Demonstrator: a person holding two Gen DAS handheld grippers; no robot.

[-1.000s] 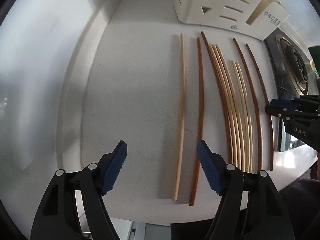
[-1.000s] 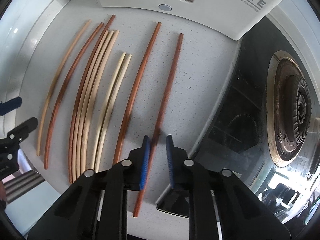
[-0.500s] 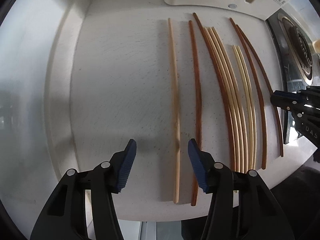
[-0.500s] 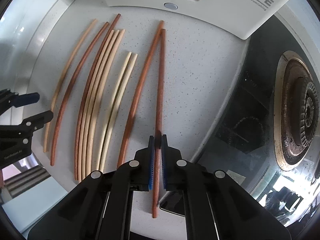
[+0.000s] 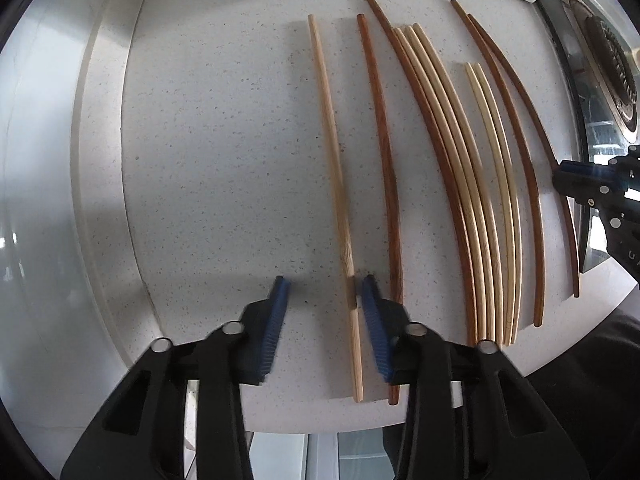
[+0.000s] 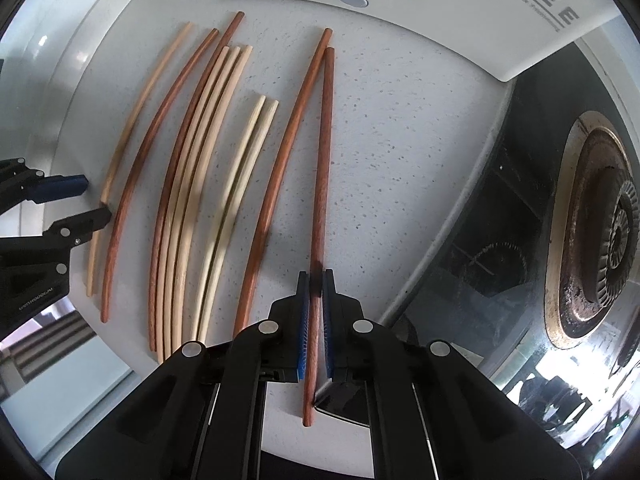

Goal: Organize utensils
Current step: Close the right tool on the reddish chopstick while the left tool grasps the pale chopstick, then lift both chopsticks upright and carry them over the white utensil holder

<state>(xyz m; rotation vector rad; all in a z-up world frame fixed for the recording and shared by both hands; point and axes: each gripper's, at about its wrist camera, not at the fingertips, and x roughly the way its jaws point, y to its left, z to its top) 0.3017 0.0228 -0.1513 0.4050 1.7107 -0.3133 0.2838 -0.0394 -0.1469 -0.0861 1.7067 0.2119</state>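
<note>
Several light and dark wooden chopsticks lie in a row on the white speckled counter (image 5: pixel 224 160). My left gripper (image 5: pixel 324 292) is open, low over the counter, its jaws on either side of the leftmost light chopstick (image 5: pixel 334 168), with a dark chopstick (image 5: pixel 382 140) just right of its right finger. My right gripper (image 6: pixel 316 284) is shut on the rightmost dark chopstick (image 6: pixel 322 160), whose far tip touches the neighbouring dark chopstick (image 6: pixel 288 148). The right gripper also shows in the left wrist view (image 5: pixel 576 180), and the left gripper in the right wrist view (image 6: pixel 86 204).
A white utensil holder (image 6: pixel 440 4) with slots stands at the back of the counter. A black glass hob with a gas burner (image 6: pixel 604 236) lies to the right. The counter's front edge (image 5: pixel 360 420) runs just under my left gripper. A white wall rises at left.
My left gripper has come down and narrowed around the leftmost light chopstick. My right gripper closed on the rightmost dark chopstick and swung its far tip left against its neighbour.
</note>
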